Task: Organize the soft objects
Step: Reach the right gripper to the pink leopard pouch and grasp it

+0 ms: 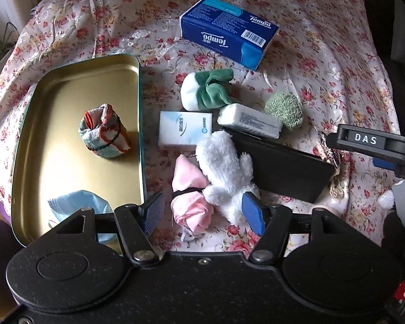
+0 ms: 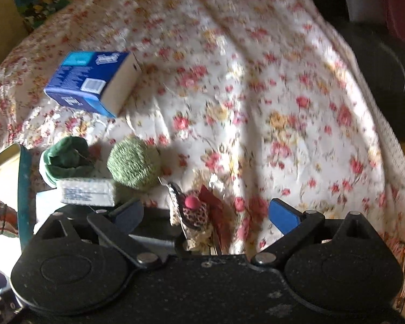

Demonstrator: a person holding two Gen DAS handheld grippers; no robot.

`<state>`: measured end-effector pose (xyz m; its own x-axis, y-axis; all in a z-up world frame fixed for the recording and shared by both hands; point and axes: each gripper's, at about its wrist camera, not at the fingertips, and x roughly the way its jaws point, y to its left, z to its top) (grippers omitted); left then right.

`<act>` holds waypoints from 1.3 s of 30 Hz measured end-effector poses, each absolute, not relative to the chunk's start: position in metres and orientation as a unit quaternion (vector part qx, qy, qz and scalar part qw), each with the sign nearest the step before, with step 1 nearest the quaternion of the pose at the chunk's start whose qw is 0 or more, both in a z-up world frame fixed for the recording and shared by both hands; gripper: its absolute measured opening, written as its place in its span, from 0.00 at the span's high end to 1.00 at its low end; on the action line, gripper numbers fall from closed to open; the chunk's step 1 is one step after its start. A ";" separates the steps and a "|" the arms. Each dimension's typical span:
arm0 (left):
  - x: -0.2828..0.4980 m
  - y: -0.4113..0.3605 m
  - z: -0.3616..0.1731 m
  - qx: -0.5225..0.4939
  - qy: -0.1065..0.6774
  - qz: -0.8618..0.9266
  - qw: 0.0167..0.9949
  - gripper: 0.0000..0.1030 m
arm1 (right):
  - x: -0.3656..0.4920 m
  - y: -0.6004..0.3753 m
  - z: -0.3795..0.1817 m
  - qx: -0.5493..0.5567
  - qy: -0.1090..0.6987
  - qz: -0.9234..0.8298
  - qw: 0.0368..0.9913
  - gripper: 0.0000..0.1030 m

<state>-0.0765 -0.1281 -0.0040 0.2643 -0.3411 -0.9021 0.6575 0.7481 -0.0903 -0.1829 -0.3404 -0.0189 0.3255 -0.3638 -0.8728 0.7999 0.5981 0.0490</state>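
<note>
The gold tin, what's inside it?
Inside the gold tin sit a rolled checked cloth and a light blue cloth. The left gripper covers part of the blue one.

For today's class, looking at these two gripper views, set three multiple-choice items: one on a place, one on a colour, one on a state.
1. Where is the rolled striped cloth?
A. in the metal tin
B. on the tissue pack
C. under the black box

2. What colour is the large tissue pack?
A. red
B. blue
C. yellow

3. How is the right gripper?
A. shut on the ball
B. open
C. out of view

Key: 1 A, it stands on the tin's floor; 2 B, its wrapper is blue; 3 B, its jaws stand wide apart.
</note>
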 end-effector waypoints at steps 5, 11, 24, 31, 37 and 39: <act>-0.076 -0.125 -0.003 0.152 0.516 -0.320 0.780 0.41 | -0.175 -0.345 -0.030 0.258 0.463 -0.375 0.761 0.10; -0.075 -0.122 -0.003 0.149 0.518 -0.317 0.780 0.41 | -0.166 -0.348 -0.044 0.278 0.487 -0.364 0.744 0.20; -0.072 -0.118 -0.001 0.144 0.517 -0.314 0.783 0.42 | -0.178 -0.350 -0.033 0.296 0.447 -0.385 0.751 0.75; -0.070 -0.120 -0.005 0.144 0.523 -0.308 0.782 0.42 | -0.186 -0.353 -0.025 0.315 0.417 -0.383 0.762 0.75; -0.073 -0.125 -0.008 0.151 0.525 -0.312 0.778 0.42 | -0.184 -0.354 -0.018 0.278 0.396 -0.433 0.760 0.75; -0.074 -0.127 -0.008 0.153 0.525 -0.314 0.776 0.42 | -0.173 -0.354 -0.020 0.256 0.405 -0.446 0.756 0.74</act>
